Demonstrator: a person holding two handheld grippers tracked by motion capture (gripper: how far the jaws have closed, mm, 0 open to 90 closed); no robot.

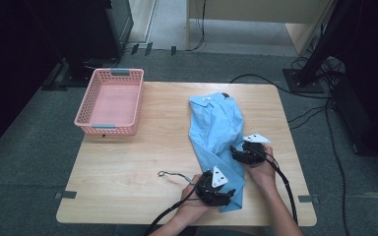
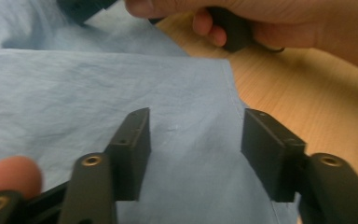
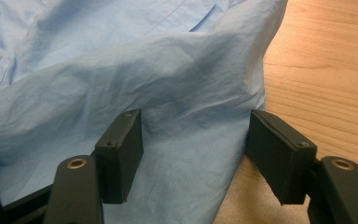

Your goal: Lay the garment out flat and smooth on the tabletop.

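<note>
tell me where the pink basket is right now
In the high view the pink basket sits at the table's far left corner, left of the blue shirt and apart from it.

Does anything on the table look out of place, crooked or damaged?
Nothing looks damaged or spilled. The blue shirt lies rumpled and roughly folded, its near end at the front edge of the table. A small wire loop lies loose on the wood, and I cannot tell its purpose. The pink basket overhangs the far left corner.

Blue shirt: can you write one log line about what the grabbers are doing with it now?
left gripper: open, over blue shirt near hem | right gripper: open, at shirt's right edge | pink basket: far left of table
</note>
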